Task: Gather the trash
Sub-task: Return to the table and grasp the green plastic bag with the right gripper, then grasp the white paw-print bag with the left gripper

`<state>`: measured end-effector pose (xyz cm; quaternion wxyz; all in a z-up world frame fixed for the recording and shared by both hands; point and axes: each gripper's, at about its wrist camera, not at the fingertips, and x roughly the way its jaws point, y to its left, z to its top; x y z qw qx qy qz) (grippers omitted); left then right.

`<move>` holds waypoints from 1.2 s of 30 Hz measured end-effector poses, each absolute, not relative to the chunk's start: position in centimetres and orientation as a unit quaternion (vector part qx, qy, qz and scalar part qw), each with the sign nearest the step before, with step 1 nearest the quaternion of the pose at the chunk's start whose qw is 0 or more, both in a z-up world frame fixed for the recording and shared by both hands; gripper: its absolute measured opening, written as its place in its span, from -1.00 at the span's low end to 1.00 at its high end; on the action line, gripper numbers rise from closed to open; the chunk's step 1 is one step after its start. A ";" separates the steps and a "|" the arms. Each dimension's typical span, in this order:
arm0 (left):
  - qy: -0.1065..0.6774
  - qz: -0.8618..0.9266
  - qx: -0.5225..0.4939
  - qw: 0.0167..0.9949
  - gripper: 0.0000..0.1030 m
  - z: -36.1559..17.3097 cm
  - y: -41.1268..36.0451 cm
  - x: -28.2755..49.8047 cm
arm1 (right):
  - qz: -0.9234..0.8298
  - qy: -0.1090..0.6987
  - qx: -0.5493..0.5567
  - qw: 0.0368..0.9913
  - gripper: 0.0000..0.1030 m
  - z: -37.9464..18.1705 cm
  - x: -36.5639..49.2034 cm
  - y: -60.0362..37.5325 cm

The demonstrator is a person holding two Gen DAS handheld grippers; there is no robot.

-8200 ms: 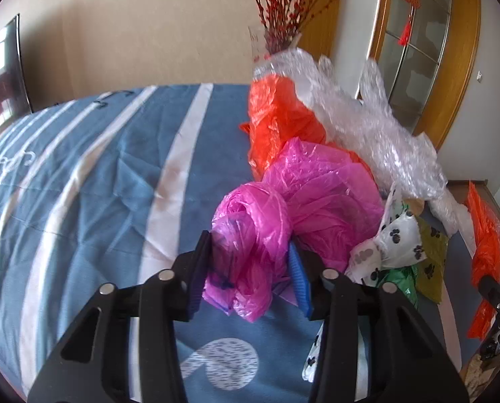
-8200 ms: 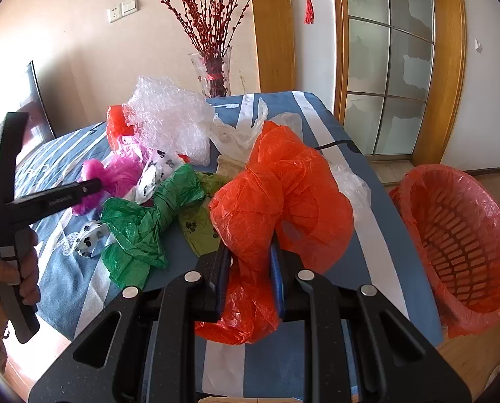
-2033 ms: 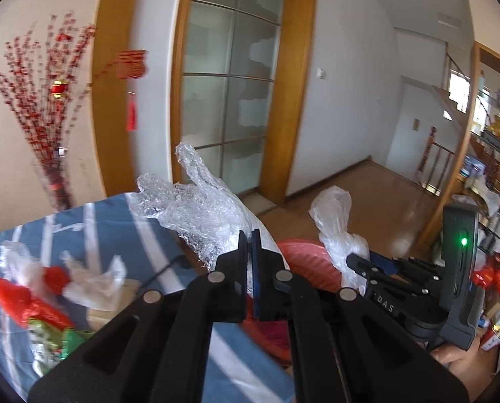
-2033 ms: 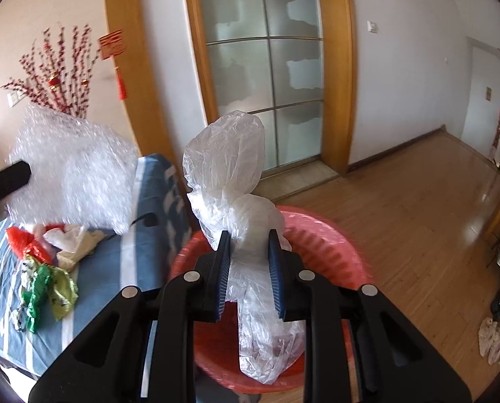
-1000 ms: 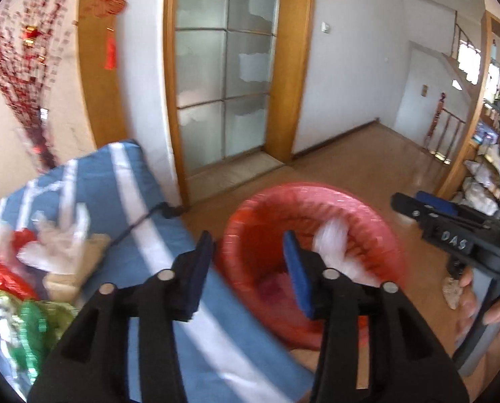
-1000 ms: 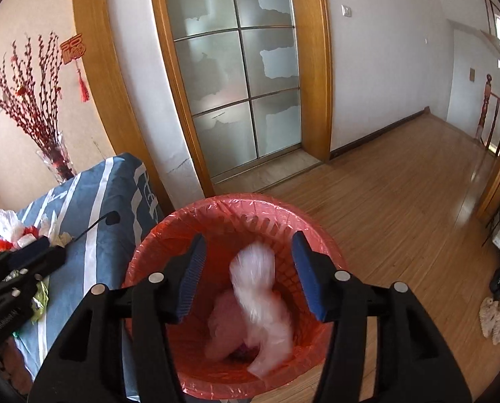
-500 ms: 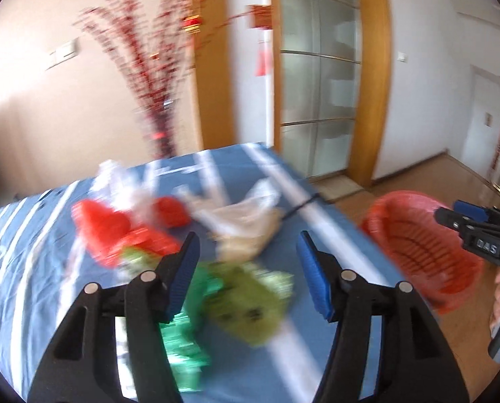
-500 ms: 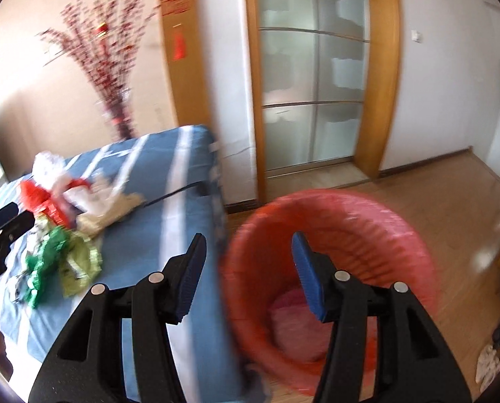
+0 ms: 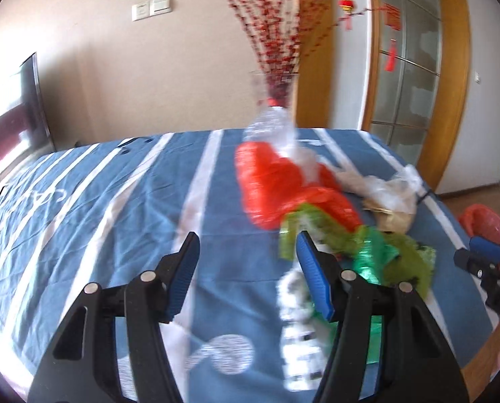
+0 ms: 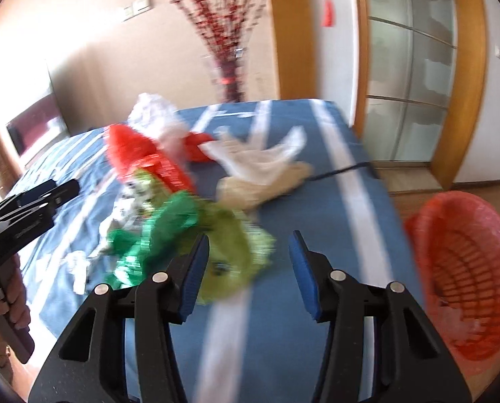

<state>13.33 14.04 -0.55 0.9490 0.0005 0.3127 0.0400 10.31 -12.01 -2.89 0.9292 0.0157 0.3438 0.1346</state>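
Step in hand: both grippers empty over the bed; judged to be a return to the pile for another pickup
Left gripper (image 9: 246, 262): fingers released, blue pads apart, nothing between them; only striped bedspread is seen through the gap
Right gripper (image 10: 248, 262): fingers released and empty; the jaws have just been closing a little, with no item between them
Bed (image 9: 92, 208): blue cover with white stripes; it carries all remaining trash
Trash left: orange plastic bag (image 9: 270, 188) toward the far side, clear crumpled wrap (image 9: 270, 127) behind it, green plastic bag (image 10: 162, 231) and olive-yellow bag (image 10: 230, 262) in front, a white paw-print bag (image 9: 300, 332) nearest the left fingers, a whitish bag (image 10: 260, 158) lying on a tan paper piece (image 10: 250, 188)
Position: in the right wrist view the olive-yellow bag lies just beyond the left-hand pad; in the left wrist view the pile lies to the right of the fingers, the right pad overlapping the green bag in view; contact cannot be told because of blur
Basket (image 10: 464, 268): red slatted plastic, on the wooden floor beside the bed's edge, some pale trash inside
Progress: judged partly done; several bags are not yet collected
Next move calls for: each gripper centred on a separate bag, lowered until film sits between the pads, then clenched on a bunched fold
Risk: thin film may slip, or a neighbouring bag may be dragged along
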 end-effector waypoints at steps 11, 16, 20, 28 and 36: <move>0.318 0.087 -0.021 0.944 0.15 -0.9 19.7 13.0 | 0.178 0.386 0.012 0.905 -0.21 -5.3 11.6 -4.0; 0.326 0.086 -0.034 0.941 0.15 -1.2 20.6 13.3 | 0.179 0.413 0.003 0.893 -0.40 -7.1 12.3 -2.8; 0.337 0.069 -0.038 0.938 0.15 -1.7 19.7 13.7 | 0.184 0.404 -0.001 0.896 -0.64 -6.8 11.7 -3.2; 0.359 0.014 -0.016 0.933 0.15 -3.0 14.5 14.6 | 0.145 0.358 0.009 0.922 -0.64 -3.8 11.1 -7.9; 0.383 -0.007 0.001 0.924 0.15 -4.4 11.6 15.2 | 0.080 0.351 0.042 0.932 -0.64 -3.0 11.8 -14.4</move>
